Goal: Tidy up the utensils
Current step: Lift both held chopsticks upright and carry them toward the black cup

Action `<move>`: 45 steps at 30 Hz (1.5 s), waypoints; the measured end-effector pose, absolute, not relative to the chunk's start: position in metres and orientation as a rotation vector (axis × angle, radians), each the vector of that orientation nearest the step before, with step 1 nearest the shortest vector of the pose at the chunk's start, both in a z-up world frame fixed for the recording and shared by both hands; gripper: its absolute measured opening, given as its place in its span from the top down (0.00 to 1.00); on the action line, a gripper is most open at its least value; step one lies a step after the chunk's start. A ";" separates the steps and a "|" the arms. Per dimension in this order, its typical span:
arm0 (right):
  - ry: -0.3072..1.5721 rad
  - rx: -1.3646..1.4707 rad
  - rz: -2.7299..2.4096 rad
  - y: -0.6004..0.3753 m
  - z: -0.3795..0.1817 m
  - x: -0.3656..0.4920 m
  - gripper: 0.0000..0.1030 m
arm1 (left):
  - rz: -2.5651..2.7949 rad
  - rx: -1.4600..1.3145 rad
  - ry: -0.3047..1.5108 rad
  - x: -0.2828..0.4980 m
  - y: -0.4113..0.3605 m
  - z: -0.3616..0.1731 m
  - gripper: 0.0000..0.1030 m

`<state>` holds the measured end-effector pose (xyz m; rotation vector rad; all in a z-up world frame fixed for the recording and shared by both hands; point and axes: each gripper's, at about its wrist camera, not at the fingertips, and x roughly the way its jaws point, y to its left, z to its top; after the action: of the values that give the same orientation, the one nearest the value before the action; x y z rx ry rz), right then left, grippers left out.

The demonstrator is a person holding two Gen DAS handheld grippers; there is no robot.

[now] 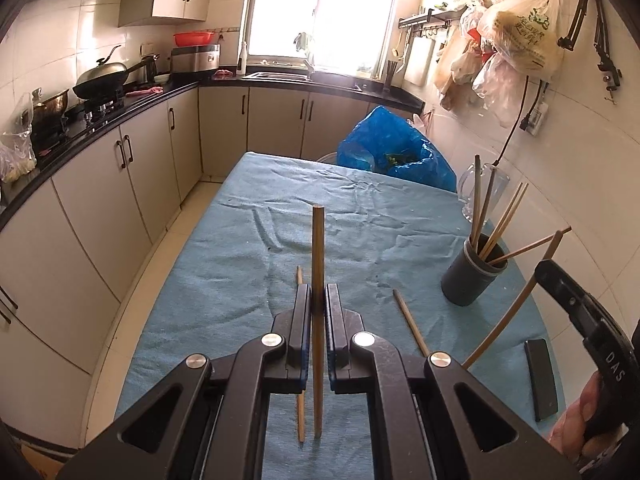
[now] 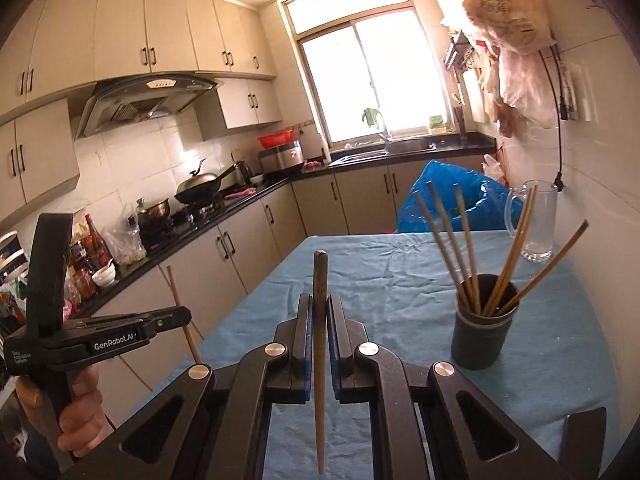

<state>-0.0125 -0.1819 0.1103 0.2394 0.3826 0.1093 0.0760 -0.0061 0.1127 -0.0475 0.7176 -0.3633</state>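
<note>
My left gripper [image 1: 318, 296] is shut on a wooden chopstick [image 1: 318, 248] that stands upright between its pads, above the blue tablecloth [image 1: 248, 272]. My right gripper [image 2: 319, 306] is shut on another chopstick [image 2: 320, 276], also upright. A dark grey cup [image 1: 472, 276] at the table's right holds several chopsticks; it also shows in the right wrist view [image 2: 482, 340]. Two loose chopsticks lie on the cloth: one [image 1: 299, 276] just left of my left gripper, one [image 1: 410, 322] to its right. The right gripper's body [image 1: 580, 312] shows at the right with its chopstick [image 1: 516, 304].
A glass pitcher [image 2: 538, 220] stands by the wall behind the cup. A blue plastic bag [image 1: 396, 152] sits at the table's far end. A black flat object [image 1: 541, 378] lies on the cloth near the right edge. Kitchen counter and cabinets [image 1: 120, 152] run along the left.
</note>
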 end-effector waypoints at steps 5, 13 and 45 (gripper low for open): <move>0.372 0.257 0.099 -0.189 0.112 -0.016 0.93 | -0.367 -0.045 0.716 0.073 -0.009 0.115 0.94; 0.356 0.271 0.082 -0.198 0.115 -0.021 0.93 | -0.377 -0.032 0.706 0.070 -0.019 0.120 0.94; 0.297 0.331 0.004 -0.231 0.128 -0.039 0.93 | -0.408 0.031 0.676 0.060 -0.041 0.129 0.94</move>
<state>-0.0390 -0.2310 0.1279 0.3308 0.2974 0.0041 0.0596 -0.0408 0.1286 0.0313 0.6757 -0.4080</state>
